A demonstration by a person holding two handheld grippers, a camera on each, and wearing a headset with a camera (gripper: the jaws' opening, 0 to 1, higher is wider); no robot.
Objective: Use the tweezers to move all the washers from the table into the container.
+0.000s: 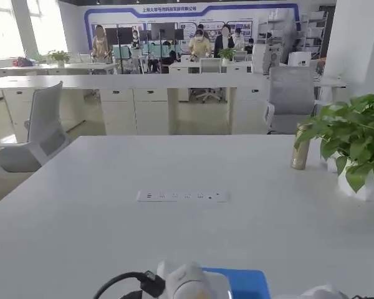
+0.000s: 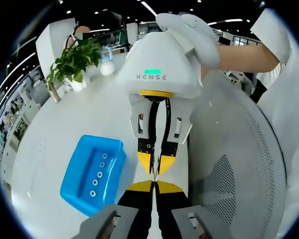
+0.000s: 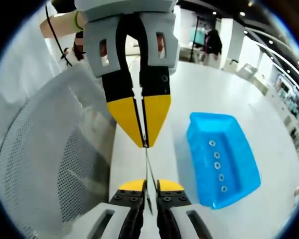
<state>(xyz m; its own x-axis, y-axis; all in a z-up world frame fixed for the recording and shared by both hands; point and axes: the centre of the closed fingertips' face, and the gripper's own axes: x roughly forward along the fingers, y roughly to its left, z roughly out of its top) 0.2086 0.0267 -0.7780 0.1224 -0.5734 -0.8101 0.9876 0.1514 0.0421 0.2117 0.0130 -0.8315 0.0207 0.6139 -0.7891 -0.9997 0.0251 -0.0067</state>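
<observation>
- Jaws of the left gripper [image 2: 154, 186] are pressing fully together by the near edge of the surface [image 1: 112, 237].
- Tweezers [image 3: 147, 169] are running as a thin metal strip from those yellow tips back to the right gripper [image 3: 145, 187], whose jaws are clamping narrowly on them.
- Blue container [image 2: 72, 186] is sitting at the near edge beside both grippers, with five washers [image 2: 99, 174] lying in a row inside it.
- Gold bottle [image 1: 300, 149] and potted plant [image 1: 355, 137] are standing by the right edge.

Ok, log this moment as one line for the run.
right gripper: shut on tweezers | left gripper: shut, jaws' tips at tweezers' far end | blue container: five washers inside
</observation>
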